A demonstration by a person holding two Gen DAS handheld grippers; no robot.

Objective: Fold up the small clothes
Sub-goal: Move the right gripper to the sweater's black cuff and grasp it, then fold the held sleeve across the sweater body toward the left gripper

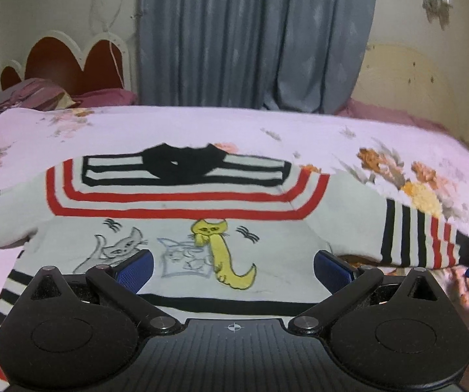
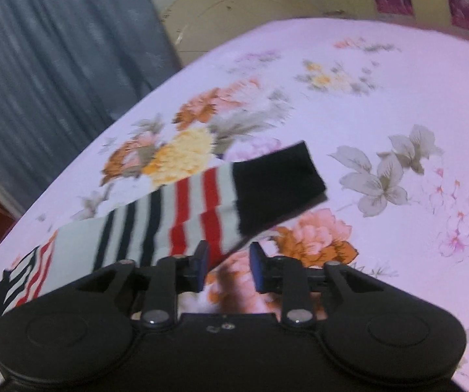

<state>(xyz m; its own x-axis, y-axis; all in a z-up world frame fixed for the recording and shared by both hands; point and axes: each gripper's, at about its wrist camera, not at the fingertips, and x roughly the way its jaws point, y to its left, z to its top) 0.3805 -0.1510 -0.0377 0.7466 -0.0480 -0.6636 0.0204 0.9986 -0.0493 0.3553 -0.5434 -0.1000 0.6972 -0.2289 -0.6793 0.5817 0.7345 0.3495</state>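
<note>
A wide bed with a pale pink floral sheet fills both views, with a grey-blue pleated curtain hanging behind it in the upper middle of the left wrist view. Spread flat on the bed, across the centre of that view, lies a small white knitted sweater with red and black stripes and cat drawings, its black collar toward the curtain and its sleeves stretched out to either side. The striped right sleeve with a black cuff crosses the middle of the right wrist view, the cuff pointing to the upper right.

The left gripper hovers over the sweater's lower front, its blue-padded fingers spread wide with nothing between them. The right gripper sits at the lower edge of the sleeve; its fingers stand partly apart, the sleeve's edge beside the left one, not pinched.
</note>
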